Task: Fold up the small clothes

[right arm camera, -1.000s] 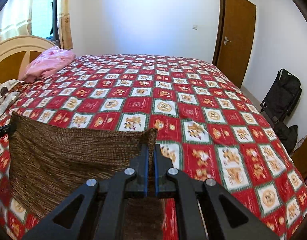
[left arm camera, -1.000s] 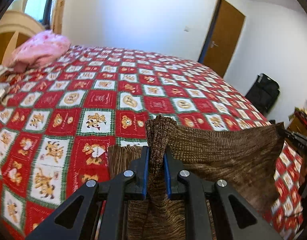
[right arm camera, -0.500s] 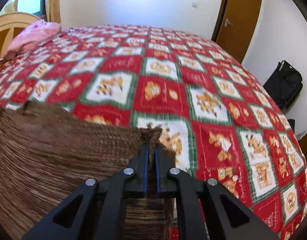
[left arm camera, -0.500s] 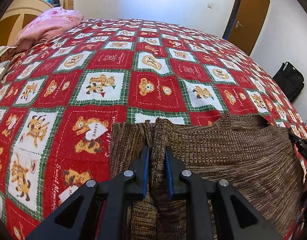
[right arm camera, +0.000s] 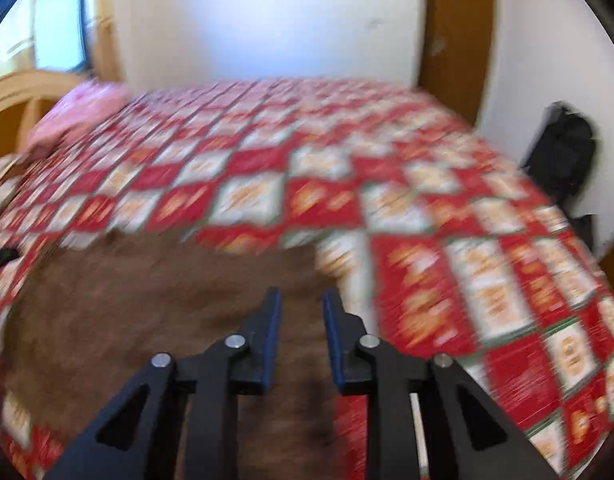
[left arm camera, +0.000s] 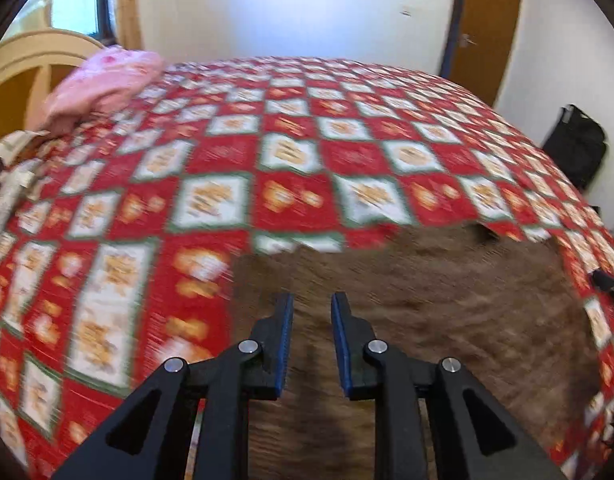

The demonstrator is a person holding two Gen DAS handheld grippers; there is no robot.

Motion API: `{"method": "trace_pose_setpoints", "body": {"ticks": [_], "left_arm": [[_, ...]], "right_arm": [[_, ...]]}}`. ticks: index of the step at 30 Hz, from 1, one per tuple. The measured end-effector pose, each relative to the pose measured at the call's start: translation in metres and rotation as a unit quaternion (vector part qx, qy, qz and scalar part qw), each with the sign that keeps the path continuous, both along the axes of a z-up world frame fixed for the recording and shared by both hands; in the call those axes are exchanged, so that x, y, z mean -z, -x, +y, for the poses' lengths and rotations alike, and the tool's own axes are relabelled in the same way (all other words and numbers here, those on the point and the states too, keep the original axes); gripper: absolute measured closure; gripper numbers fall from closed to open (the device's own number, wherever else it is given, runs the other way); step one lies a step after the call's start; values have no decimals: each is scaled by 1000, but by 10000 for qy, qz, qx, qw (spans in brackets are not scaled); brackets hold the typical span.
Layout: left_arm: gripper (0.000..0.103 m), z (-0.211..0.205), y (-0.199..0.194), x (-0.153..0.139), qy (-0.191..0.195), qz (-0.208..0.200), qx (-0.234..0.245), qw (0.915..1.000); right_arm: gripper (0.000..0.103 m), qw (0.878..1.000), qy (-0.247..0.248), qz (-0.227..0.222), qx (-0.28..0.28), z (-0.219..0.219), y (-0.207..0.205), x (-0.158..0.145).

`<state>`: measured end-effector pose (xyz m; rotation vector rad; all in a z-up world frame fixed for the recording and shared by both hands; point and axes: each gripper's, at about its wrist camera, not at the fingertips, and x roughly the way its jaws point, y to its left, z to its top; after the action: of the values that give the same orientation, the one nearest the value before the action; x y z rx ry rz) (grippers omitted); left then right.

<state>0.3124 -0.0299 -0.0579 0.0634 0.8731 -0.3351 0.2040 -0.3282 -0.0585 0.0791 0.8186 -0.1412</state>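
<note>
A brown knitted garment (left arm camera: 447,320) lies flat on the red patchwork bedspread (left arm camera: 291,152). In the left wrist view my left gripper (left arm camera: 311,302) hovers over the garment's left part, its jaws opening with nothing pinched between the blue pads. In the right wrist view the same brown garment (right arm camera: 139,300) spreads to the left, and my right gripper (right arm camera: 301,298) stands above its right edge, jaws opening too, with only cloth seen beneath the gap. Both views are blurred by motion. The tip of the other gripper (left arm camera: 611,286) shows at the garment's far side.
A pink pillow (left arm camera: 103,84) lies at the bed's far left by a wooden headboard (left arm camera: 31,64). A brown door (left arm camera: 483,28) and a black bag (left arm camera: 575,148) stand beyond the bed on the right. More cloth (left arm camera: 7,184) lies at the left edge.
Both grippers held up pinched folds of the brown garment; they sank toward the bed, then let go. The garment now lies flat and both jaws stand apart.
</note>
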Motion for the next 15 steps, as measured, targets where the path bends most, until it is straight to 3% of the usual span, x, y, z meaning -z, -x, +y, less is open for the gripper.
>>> {"method": "trace_pose_setpoints", "body": {"ticks": [6,11,15], "left_arm": [[82,-35,18,46,-536,313,187,9979],[82,-38,23,51,-698,11,138,9975],[82,-43,30,55,-902,-236,111,9956]], "right_arm": [[84,9995,-81,293,-24,20,-5,41],[84,9998,-171,-19,97,12,4,50],[83,9999,32,-27,98,19,2,49]]}}
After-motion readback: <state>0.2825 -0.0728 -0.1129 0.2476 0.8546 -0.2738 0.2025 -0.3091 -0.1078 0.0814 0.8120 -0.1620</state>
